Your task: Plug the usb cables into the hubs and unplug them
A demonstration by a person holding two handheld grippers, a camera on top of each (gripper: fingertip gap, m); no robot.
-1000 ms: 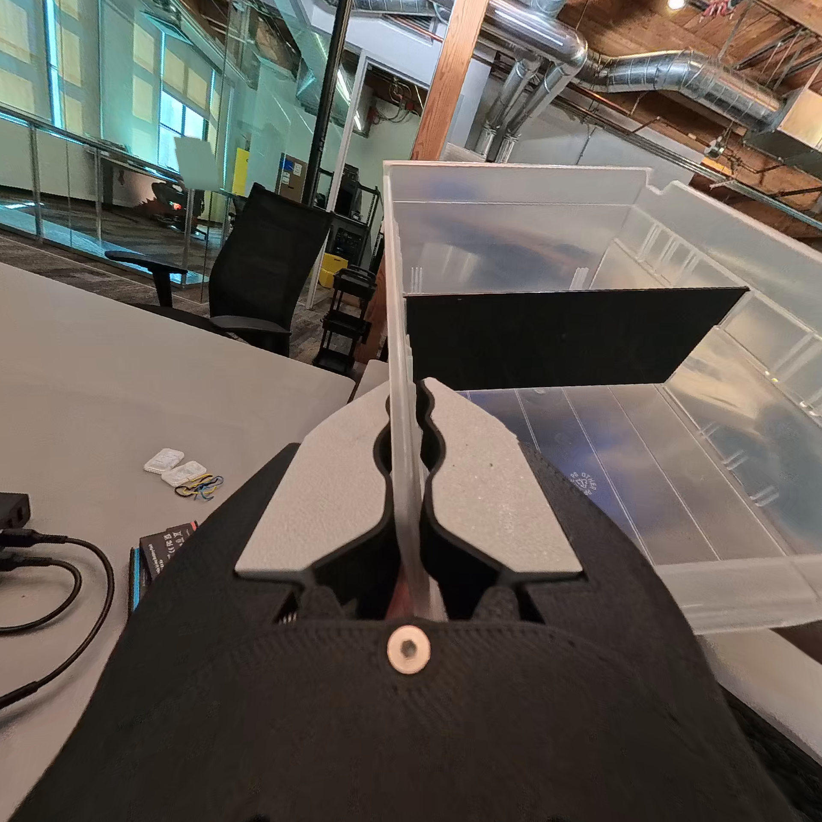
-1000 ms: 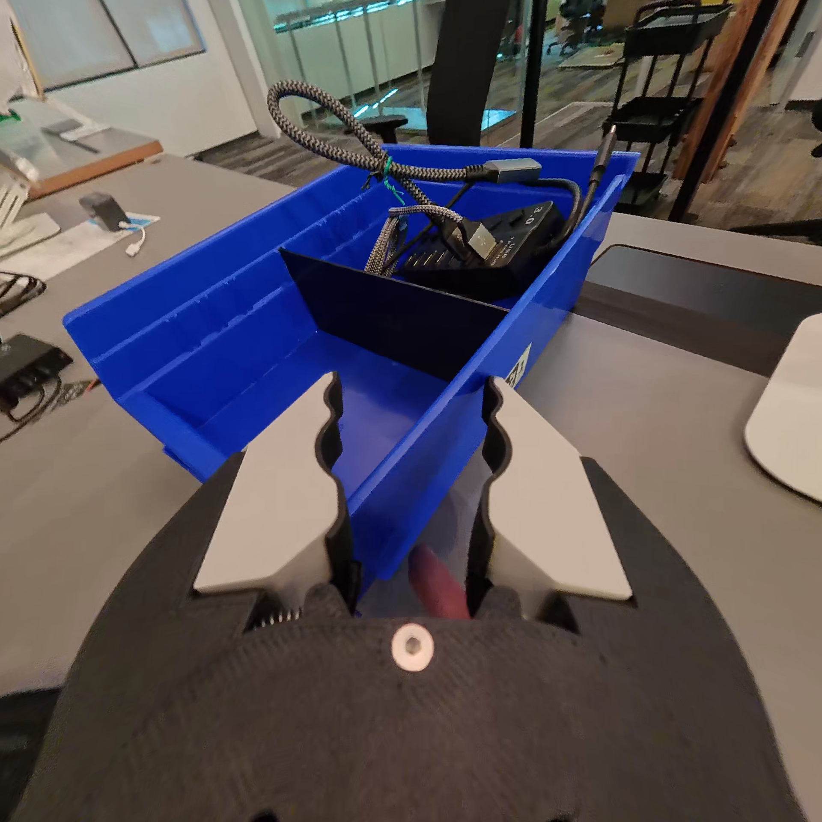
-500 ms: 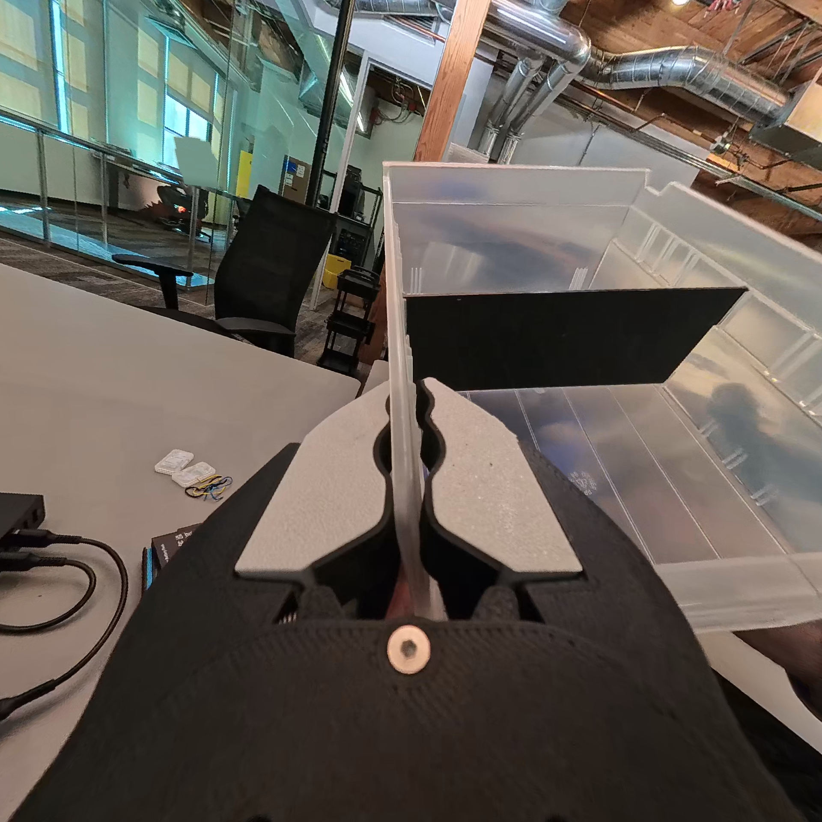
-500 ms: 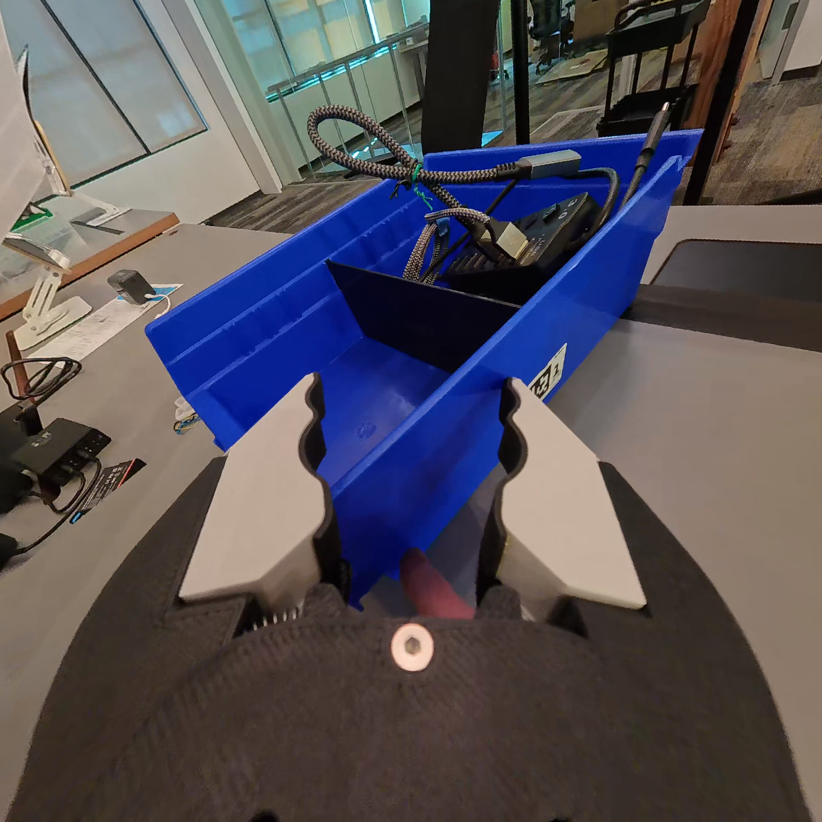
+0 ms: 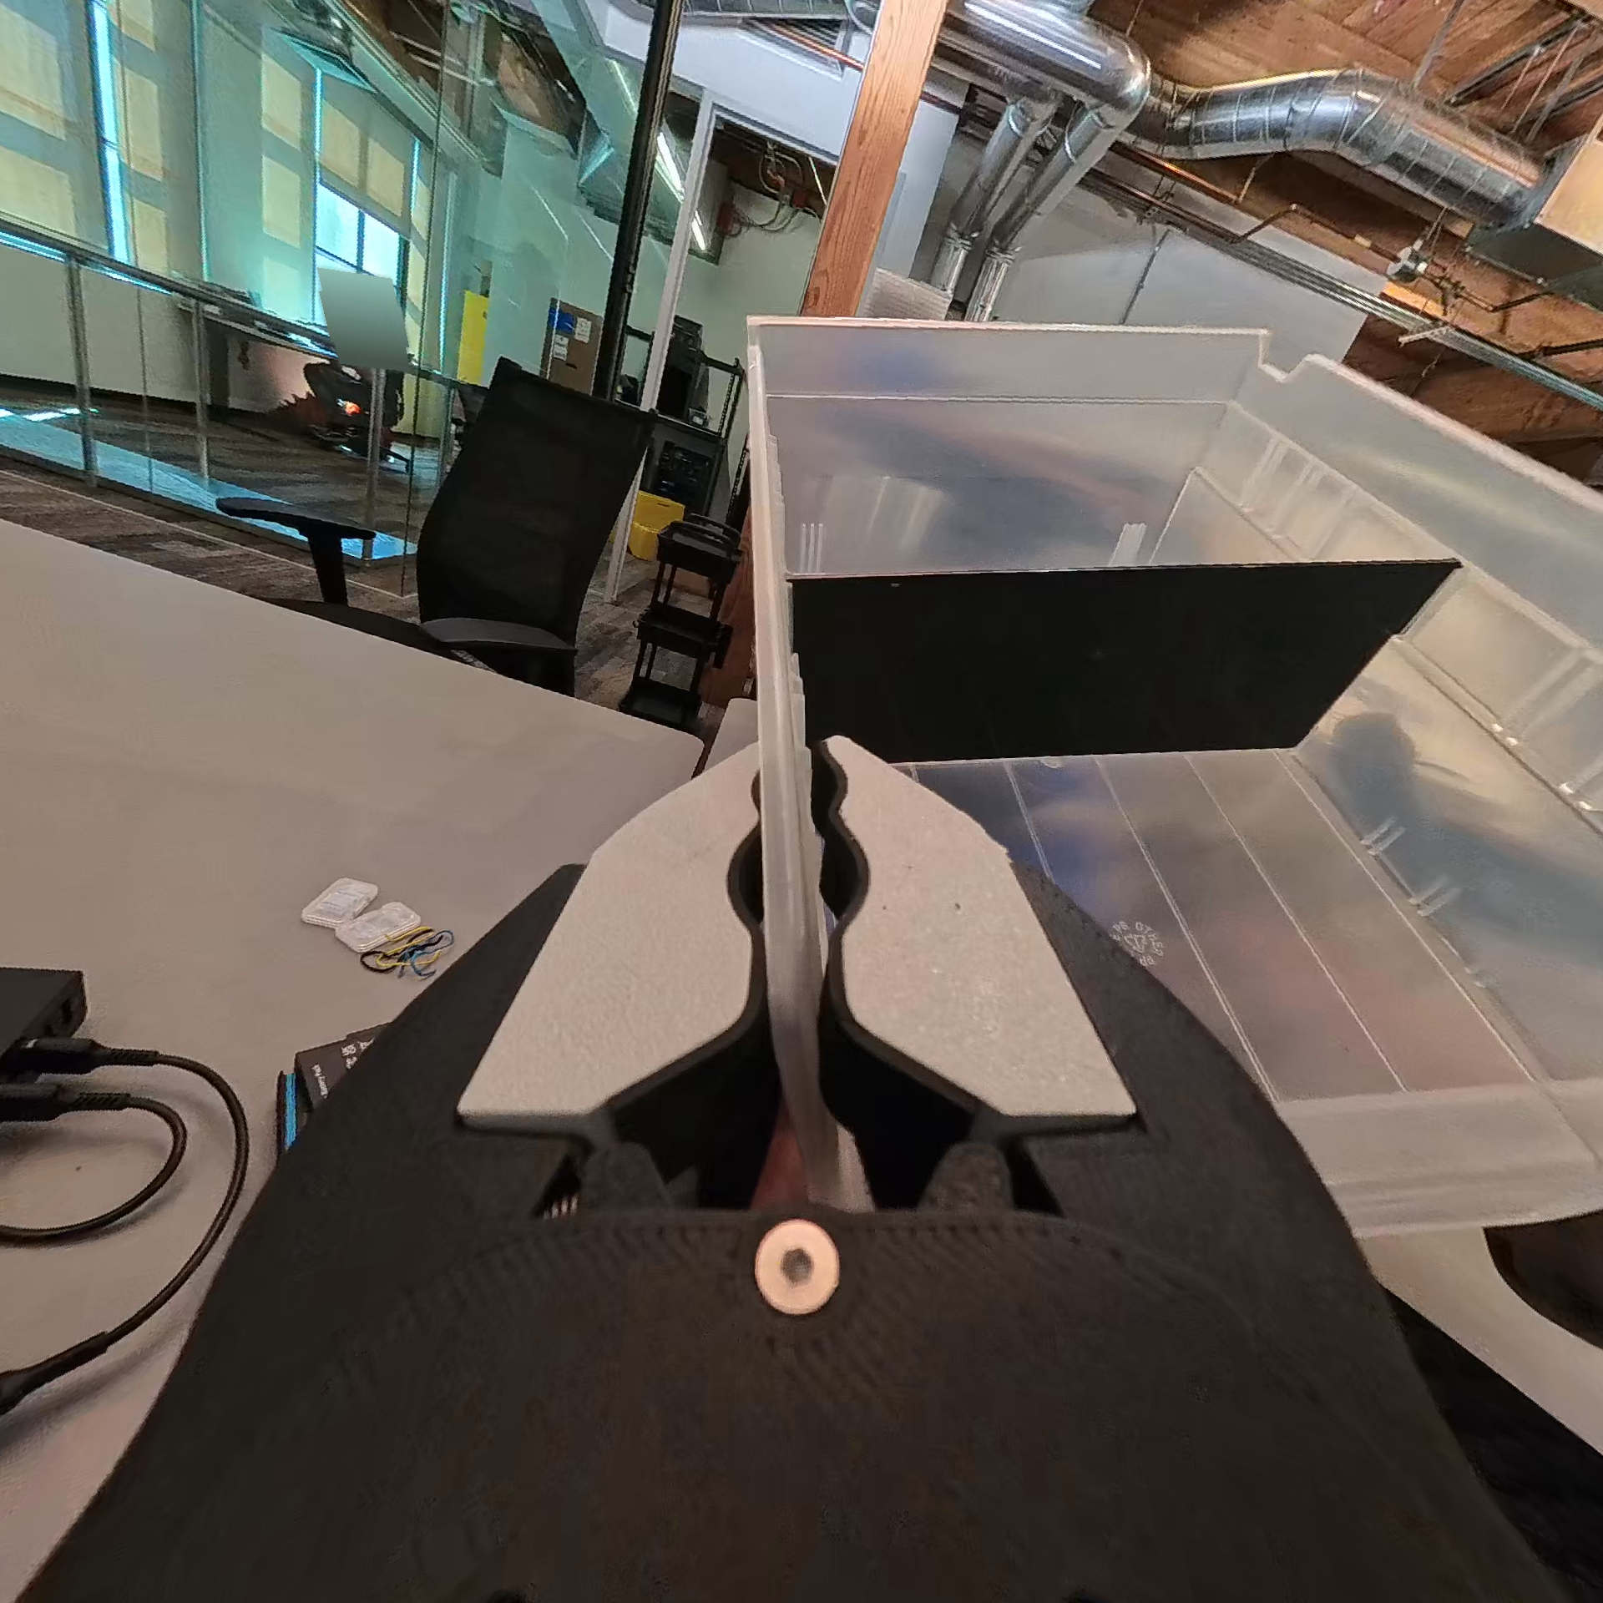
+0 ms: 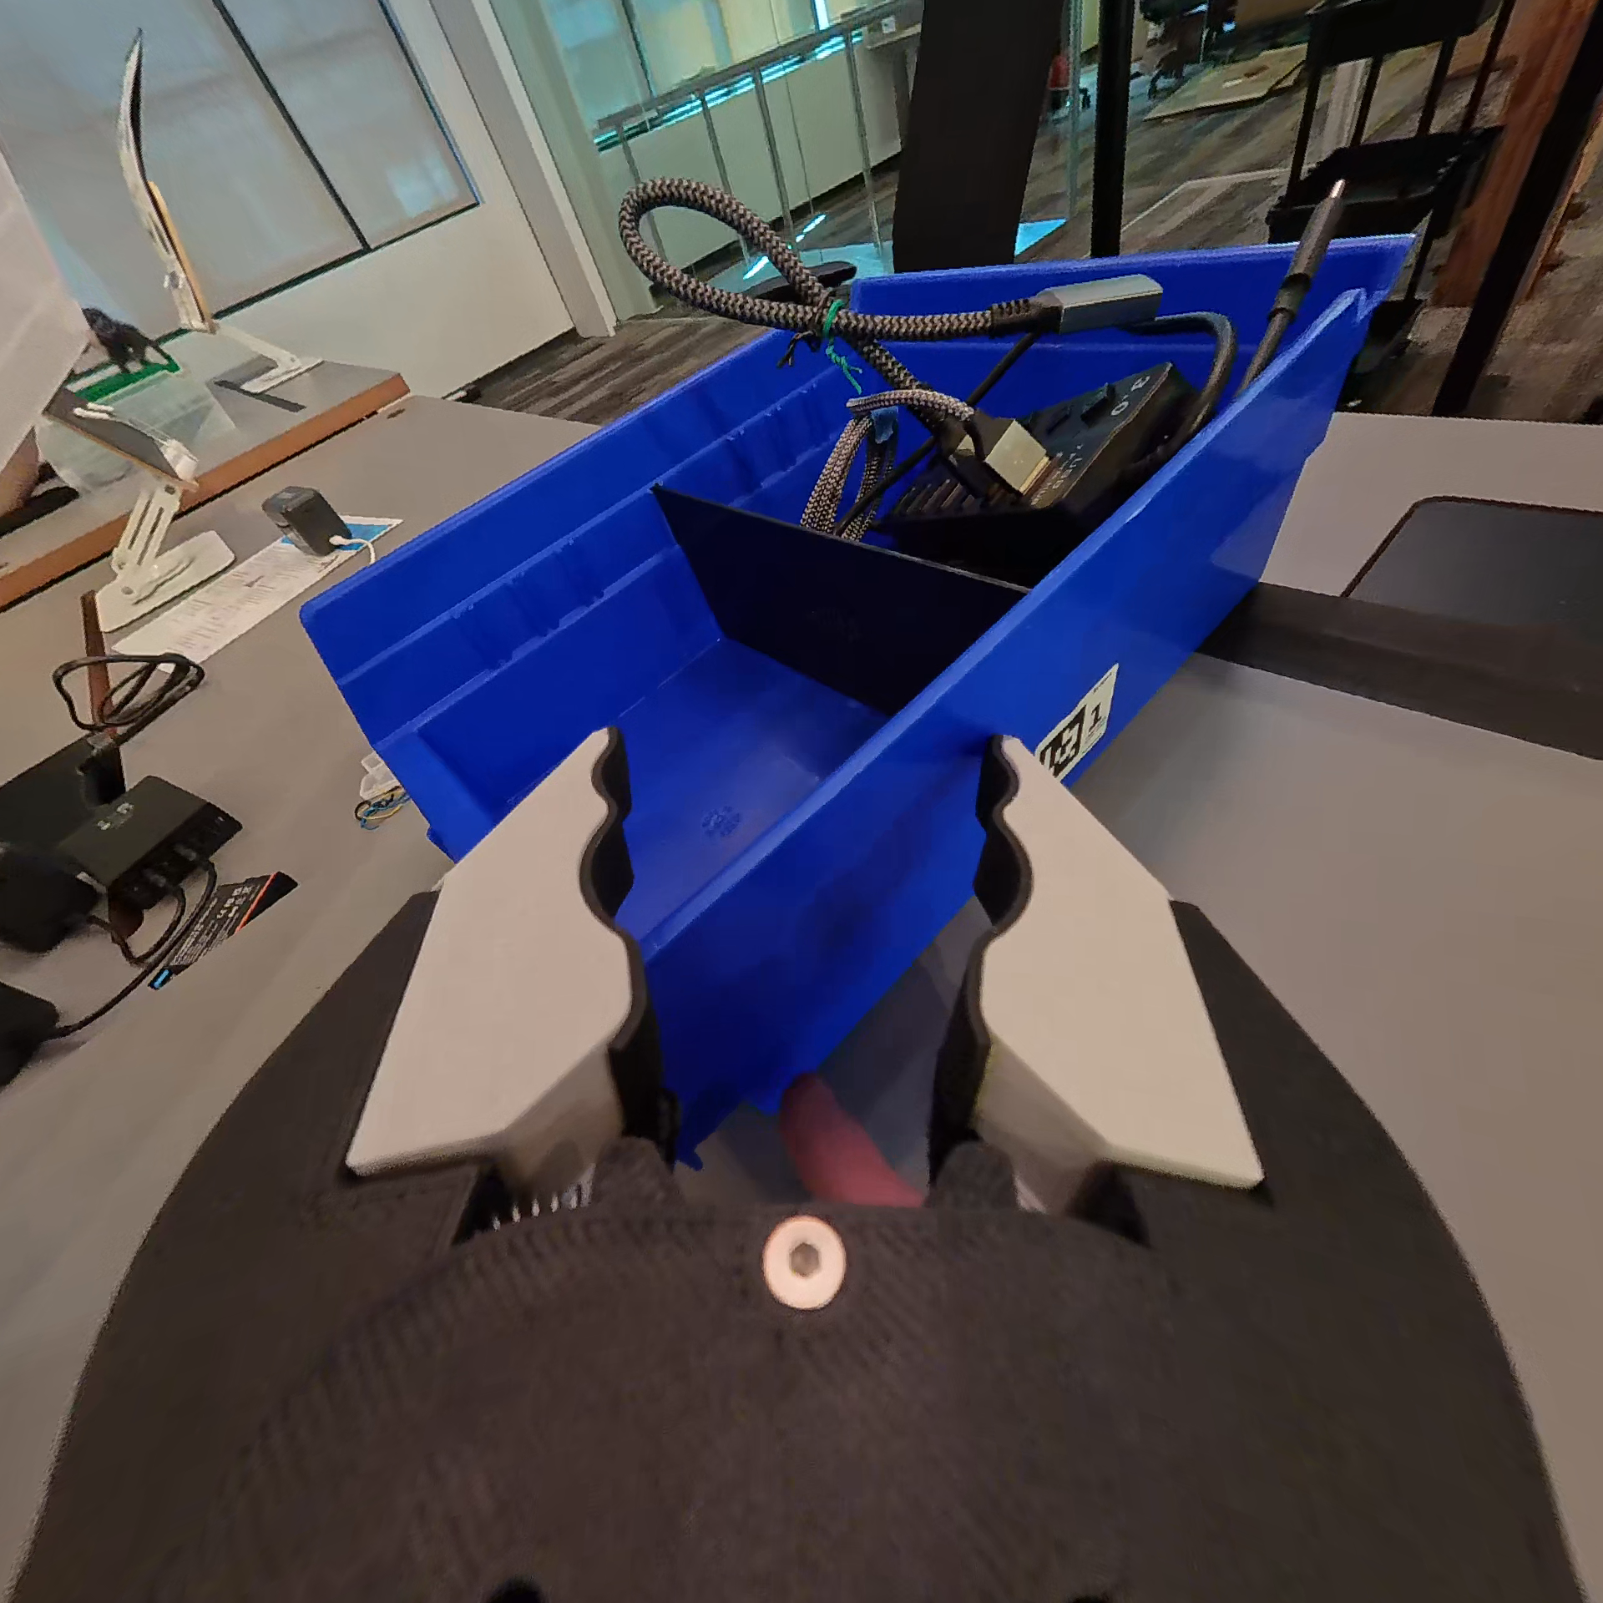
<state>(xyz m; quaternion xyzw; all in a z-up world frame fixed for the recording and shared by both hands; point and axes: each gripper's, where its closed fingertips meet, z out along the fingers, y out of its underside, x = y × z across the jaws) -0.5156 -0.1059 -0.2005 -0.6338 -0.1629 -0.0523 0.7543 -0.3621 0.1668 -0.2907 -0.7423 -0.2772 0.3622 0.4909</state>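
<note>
Clear plastic bin (image 5: 1301, 911) wall sits pinched in your left gripper (image 5: 791, 833), jaws clamped on its thin left side. Your right gripper (image 6: 802, 833) is spread wide, straddling the blue bin (image 6: 538, 607) wall near its front corner, not squeezing. USB cables (image 6: 781, 286) and a black hub (image 6: 1084, 451) sit in the blue bin's far compartment at 12 o'clock, behind the black divider (image 6: 824, 590); another hub (image 6: 147, 837) lies on the surface (image 6: 1301, 911) at 9 o'clock. Risk: lift the blue bin without closing and it slips, dumping cables. The clear wall may flex and pop free.
</note>
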